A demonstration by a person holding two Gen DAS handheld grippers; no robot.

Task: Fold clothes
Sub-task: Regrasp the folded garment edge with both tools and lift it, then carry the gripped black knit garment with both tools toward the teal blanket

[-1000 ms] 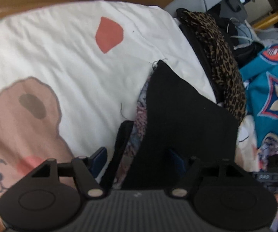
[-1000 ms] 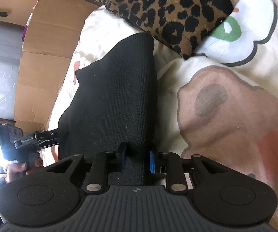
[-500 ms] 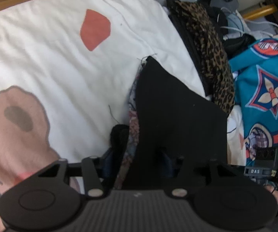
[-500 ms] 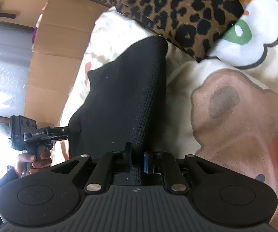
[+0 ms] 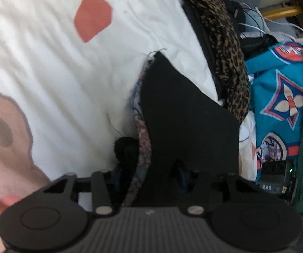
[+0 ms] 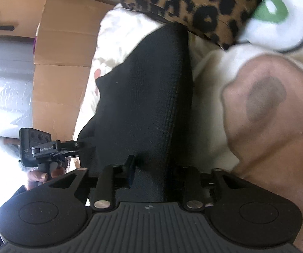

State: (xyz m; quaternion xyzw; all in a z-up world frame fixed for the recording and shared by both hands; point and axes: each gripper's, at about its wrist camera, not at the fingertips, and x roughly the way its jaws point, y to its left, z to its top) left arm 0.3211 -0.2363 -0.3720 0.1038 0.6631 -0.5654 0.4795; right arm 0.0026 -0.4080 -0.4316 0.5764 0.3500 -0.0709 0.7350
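The left gripper [image 5: 149, 175] has just been closing, and the near edge of the black garment [image 5: 185, 113] sits between its jaws; whether the pads already bite is hard to tell, since the cloth hides the right one. The right gripper [image 6: 151, 168] shows a wide gap in its own view, with the garment's other end bunched between the jaws, and I cannot tell if it is truly clamped. The garment [image 6: 143, 97] stretches between the two tools across a white quilt [image 5: 56, 67] printed with a bear, its patterned lining [image 5: 143, 135] peeking along one edge. It looks like a soft, light knit with a ribbed texture: limp, prone to sag and slide in the middle, not fragile. Best held at the two end hems or corners, layers pinched together, so the fold stays aligned. Across from the right gripper, a hand [image 6: 43, 175] grips the left tool's handle. Beyond the garment lies leopard-print clothing [image 6: 183, 6], touching or just overlapping its far end. Cardboard [image 6: 62, 48] stands beside the bed.
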